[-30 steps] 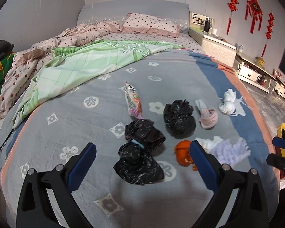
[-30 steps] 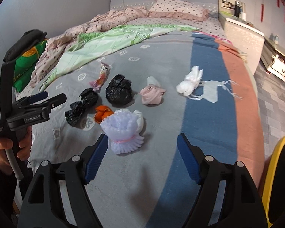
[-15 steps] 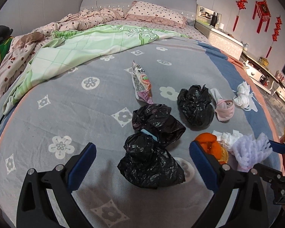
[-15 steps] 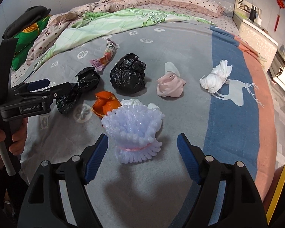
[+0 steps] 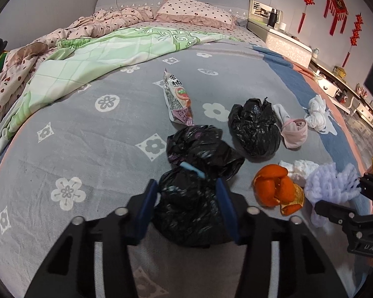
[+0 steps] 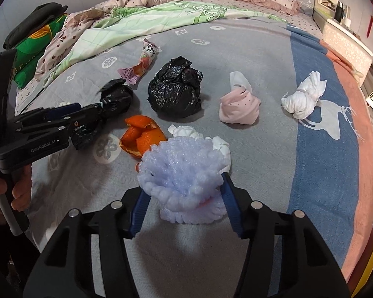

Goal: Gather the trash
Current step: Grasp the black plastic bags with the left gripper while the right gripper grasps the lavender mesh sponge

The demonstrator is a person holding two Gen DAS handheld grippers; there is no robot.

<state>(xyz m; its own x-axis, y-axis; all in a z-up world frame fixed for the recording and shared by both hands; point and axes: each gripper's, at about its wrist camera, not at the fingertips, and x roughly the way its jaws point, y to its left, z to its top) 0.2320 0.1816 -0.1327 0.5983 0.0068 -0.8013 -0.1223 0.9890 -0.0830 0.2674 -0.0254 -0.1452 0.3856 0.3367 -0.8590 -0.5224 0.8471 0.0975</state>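
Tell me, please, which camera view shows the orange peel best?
The right wrist view: the orange peel lies unobstructed beside the lavender foam net, its curled segments clear. The left wrist view also shows it, but nearer the distorted edge, beside the right gripper.

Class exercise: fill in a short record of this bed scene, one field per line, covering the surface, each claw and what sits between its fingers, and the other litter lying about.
surface: grey flower-print blanket on a bed
left claw: fingers closed in on either side of the near black bag, which lies on the blanket
right claw: fingers on either side of the lilac foam net
between the two: orange peel, white tissue
farther back: round black bag, snack wrapper, pink cloth bundle, white knotted bundle
lifted yet: neither item visibly
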